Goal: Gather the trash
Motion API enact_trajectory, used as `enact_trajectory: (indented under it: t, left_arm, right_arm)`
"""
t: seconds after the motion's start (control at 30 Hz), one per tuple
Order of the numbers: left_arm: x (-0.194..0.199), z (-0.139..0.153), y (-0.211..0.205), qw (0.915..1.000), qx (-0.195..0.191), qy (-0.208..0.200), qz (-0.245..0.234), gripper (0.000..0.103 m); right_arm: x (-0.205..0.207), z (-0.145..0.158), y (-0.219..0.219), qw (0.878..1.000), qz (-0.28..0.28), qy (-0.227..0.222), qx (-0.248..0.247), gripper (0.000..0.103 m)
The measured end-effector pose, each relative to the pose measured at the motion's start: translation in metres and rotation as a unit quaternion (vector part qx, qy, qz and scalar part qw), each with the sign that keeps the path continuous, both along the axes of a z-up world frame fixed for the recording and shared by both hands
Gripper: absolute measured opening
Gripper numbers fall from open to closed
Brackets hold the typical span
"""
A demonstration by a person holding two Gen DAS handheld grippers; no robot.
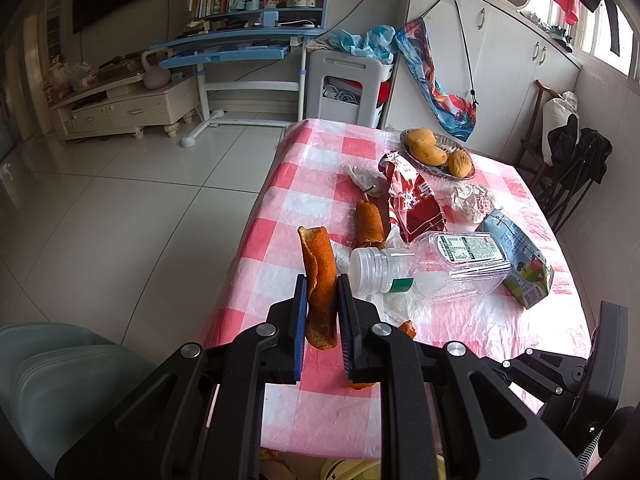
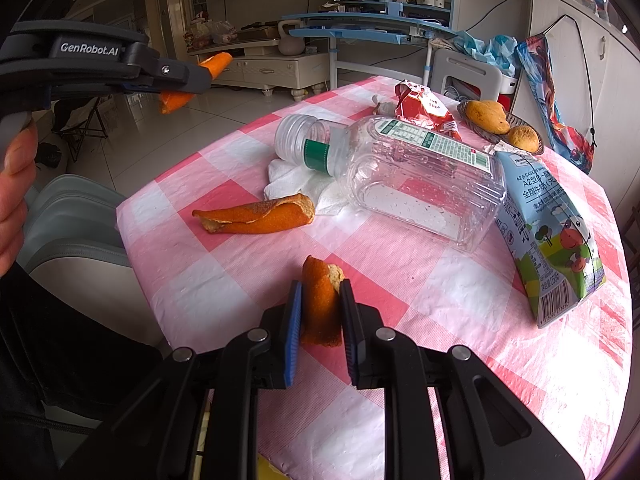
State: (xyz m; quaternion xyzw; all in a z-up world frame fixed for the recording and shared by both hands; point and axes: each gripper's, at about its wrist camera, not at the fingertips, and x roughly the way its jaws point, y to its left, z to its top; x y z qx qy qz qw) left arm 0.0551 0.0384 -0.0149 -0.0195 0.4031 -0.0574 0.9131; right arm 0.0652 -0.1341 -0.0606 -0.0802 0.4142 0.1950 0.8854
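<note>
My left gripper [image 1: 322,286] is shut on a curled strip of orange peel [image 1: 316,256], held upright past the table's left edge; the right wrist view shows this gripper [image 2: 200,76] in the air at upper left with its peel [image 2: 218,63]. My right gripper [image 2: 320,294] is shut on a second orange peel [image 2: 320,276] low over the pink checked tablecloth [image 2: 400,280] near its front edge. A third peel [image 2: 256,216] lies on the cloth beside a white tissue [image 2: 288,184]. An empty clear plastic bottle [image 2: 408,176], a milk carton [image 2: 548,232] and a red snack bag [image 2: 424,108] lie further back.
A glass dish of mangoes [image 1: 438,152] and crumpled paper [image 1: 472,200] sit at the table's far end. A grey chair [image 2: 72,232] stands left of the table, with a person's hand [image 2: 12,200] over it. Tiled floor [image 1: 140,200] stretches to a blue desk [image 1: 240,44].
</note>
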Motion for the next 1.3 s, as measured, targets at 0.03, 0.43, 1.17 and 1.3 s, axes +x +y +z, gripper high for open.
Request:
enact_trajectory:
  t: [0.03,0.43,1.17,1.3]
  left_arm:
    - [0.0,0.0,0.0,1.0,0.0,0.0,0.0,0.014]
    - [0.0,0.0,0.0,1.0,0.001,0.0,-0.001,0.014]
    - [0.003,-0.004,0.009,0.9999,-0.012,0.005,0.01,0.014]
    - [0.001,-0.005,0.012,0.9998,-0.014,0.008,0.011,0.014]
  right_arm:
    - [0.0,0.0,0.0,1.0,0.0,0.0,0.0,0.02]
    - [0.0,0.0,0.0,1.0,-0.001,0.0,0.0,0.02]
    - [-0.004,0.005,-0.006,1.0,0.009,0.007,0.023,0.019]
    - [-0.01,0.015,-0.013,0.999,0.026,0.012,0.042,0.019]
